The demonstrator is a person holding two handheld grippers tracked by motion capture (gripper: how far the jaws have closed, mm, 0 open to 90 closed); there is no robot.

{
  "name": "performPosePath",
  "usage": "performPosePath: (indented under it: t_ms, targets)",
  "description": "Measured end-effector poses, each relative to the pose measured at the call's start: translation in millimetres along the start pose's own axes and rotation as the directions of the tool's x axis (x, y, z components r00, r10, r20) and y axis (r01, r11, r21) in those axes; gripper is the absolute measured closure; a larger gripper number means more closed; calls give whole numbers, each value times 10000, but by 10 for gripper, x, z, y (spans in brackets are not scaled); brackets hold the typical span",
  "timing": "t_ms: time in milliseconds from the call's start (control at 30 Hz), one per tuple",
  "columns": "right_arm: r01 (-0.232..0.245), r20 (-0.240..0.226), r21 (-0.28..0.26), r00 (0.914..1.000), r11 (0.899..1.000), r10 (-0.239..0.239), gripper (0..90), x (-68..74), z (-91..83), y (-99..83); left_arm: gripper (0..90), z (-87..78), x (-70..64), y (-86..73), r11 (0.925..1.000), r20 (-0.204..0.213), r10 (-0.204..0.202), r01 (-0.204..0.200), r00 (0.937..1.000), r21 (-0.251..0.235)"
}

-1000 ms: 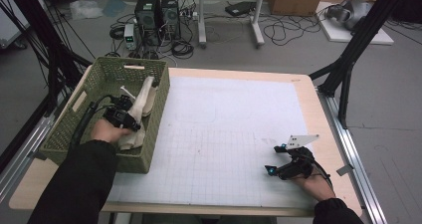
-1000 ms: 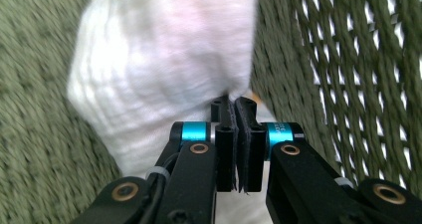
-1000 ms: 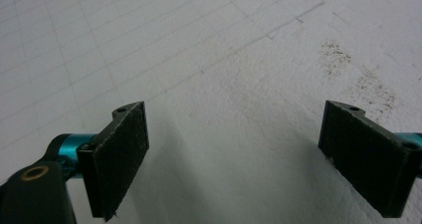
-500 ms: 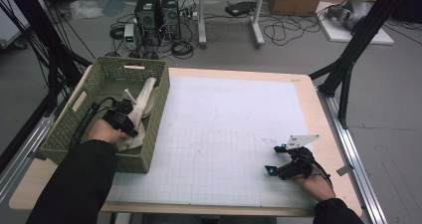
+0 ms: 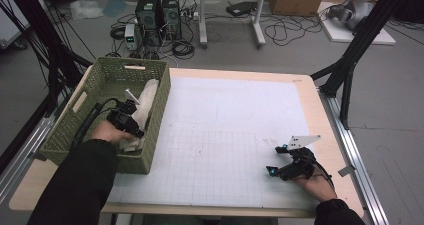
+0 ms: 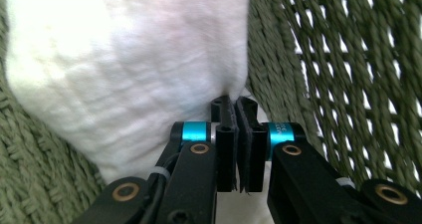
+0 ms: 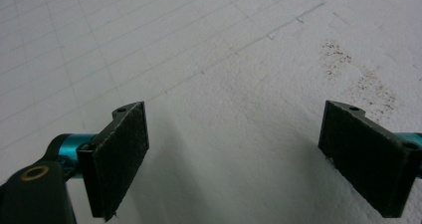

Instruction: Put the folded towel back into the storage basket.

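Observation:
A green woven basket (image 5: 107, 65) stands at the table's left edge with a white cloth (image 5: 146, 101) draped against its right inner wall. My left gripper (image 5: 136, 131) is down inside the basket, beside that wall. In the left gripper view its jaws (image 6: 236, 104) are pressed together on an edge of the white cloth (image 6: 124, 74), with the basket weave (image 6: 348, 59) close on the right. My right gripper (image 5: 274, 160) rests low over the white gridded mat (image 5: 225, 125) at the front right, open, and nothing lies between its pads (image 7: 122, 154).
The basket's right wall (image 5: 159, 110) stands between my left gripper and the mat. Black frame struts (image 5: 350, 60) rise off the table's right edge. Computer towers (image 5: 157, 7) and cables lie on the floor behind the table.
My left gripper has shifted slightly inside the basket with the cloth. The right gripper has stayed where it was, still open.

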State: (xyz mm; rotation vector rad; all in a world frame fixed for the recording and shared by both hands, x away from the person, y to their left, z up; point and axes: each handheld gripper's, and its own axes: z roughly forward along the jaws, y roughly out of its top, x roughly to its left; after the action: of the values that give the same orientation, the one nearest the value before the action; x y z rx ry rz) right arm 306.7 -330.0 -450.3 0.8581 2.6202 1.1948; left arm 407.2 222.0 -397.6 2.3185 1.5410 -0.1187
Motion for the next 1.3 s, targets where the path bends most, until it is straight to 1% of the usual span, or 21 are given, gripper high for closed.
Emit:
performPosePath:
  t_ms: [67,167,300,400,433,500,533,600,633,700,733,767,800,833,867,900,933,967,1100,1167,1300]
  targets:
    - [9,8,16,10000,10000,-9,115,-2,-1,0,746,-39,-6,2,10000,168,53,-53,9998,-12]
    - [-19,4,35,10000,10000,18,115,2,-1,1,694,-129,-10,8,9992,401,29,-13,9992,-390]
    - [-20,12,36,10000,10000,20,115,2,0,3,698,-233,3,14,9965,285,-59,82,9996,-834]
    - [-17,8,44,10000,10000,17,115,2,-1,3,696,-238,26,10,9949,191,-210,228,9996,-985]
    - [-10,-1,42,10000,10000,10,115,2,0,4,674,-214,25,12,9947,100,-319,327,9994,-975]
    - [4,-4,26,10000,10000,-4,115,2,1,5,642,-133,11,18,9979,-399,-321,298,9987,-582]
    - [7,-16,30,10000,10000,-7,115,2,1,5,642,-106,4,18,9983,-621,-307,274,9976,-523]
    - [7,-31,28,10000,10000,-7,115,3,1,6,704,-40,-18,18,9995,-1152,-136,102,9932,-302]
    - [14,-32,41,10000,10000,-14,115,2,1,7,725,-8,-26,16,9998,-1173,-60,38,9931,-189]
    - [26,-48,41,10000,10000,-26,115,1,2,8,874,43,-54,10,9998,-1007,215,-211,9947,51]
    - [36,-46,41,10000,10000,-36,115,0,3,8,879,45,-71,10,9993,-1030,340,-325,9941,157]
    - [23,-52,43,10000,10000,-23,115,0,2,9,884,34,-69,18,9991,-886,258,-226,9957,366]
    - [18,-62,37,10000,10000,-18,115,0,3,9,885,23,-66,20,9979,-646,235,-195,9976,619]
    - [21,-55,35,10000,10000,-21,115,0,4,9,886,16,-64,15,9958,-277,267,-242,9993,880]
    - [24,-65,35,10000,10000,-24,115,1,4,10,886,19,-65,7,9927,34,327,-329,9995,1161]
    - [22,-62,46,10000,10000,-22,115,3,3,11,885,28,-72,0,9919,78,409,-415,9991,1197]
    - [10,-69,55,10000,10000,-9,115,3,5,11,882,32,-71,2,9935,-55,469,-461,9989,1042]
    - [31,-74,29,10000,10000,-31,115,1,8,13,873,33,-65,5,9953,-82,390,-381,9992,889]
    - [18,-72,38,10000,10000,-18,115,5,7,15,775,-14,-59,16,9988,16,311,-311,9995,368]
    - [35,-74,38,10000,10000,-34,115,1,9,15,760,-62,-48,16,9995,22,310,-310,9995,51]
    - [35,-58,51,10000,10000,-35,115,4,10,17,723,-100,-27,15,9995,83,289,-288,9995,-113]
